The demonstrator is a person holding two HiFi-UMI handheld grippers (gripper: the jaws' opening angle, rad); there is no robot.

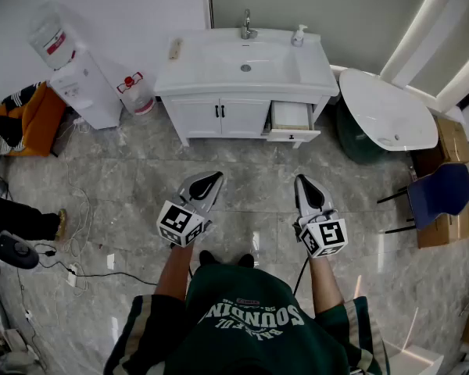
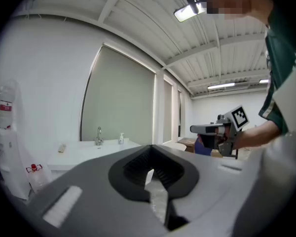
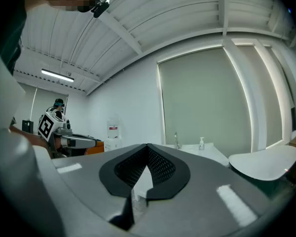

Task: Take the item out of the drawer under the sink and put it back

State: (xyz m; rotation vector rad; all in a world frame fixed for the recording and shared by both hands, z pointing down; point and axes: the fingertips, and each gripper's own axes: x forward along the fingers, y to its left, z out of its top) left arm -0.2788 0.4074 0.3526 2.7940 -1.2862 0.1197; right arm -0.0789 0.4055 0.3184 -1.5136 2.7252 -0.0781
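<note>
The drawer at the right end of the white cabinet under the sink is seen pulled out. Its inside looks pale, and the item cannot be made out in it from this far back. The two cabinet doors to the left of the drawer are closed. On the sink top a tap and a soap bottle are seen at the back edge, with a small pale object near the left end.

The left claw and the right claw are held side by side over the grey floor, well apart from the cabinet and roughly level. In the left gripper view the left claw is pressed together at the tips with nothing between them. In the right gripper view the right claw is likewise closed and empty.

A water dispenser is placed left of the cabinet, with a clear jug just beside it. A round white desk stands just right of the open drawer, and a blue chair and cardboard boxes lie beyond it. Cables are trailed over the floor at the left.
</note>
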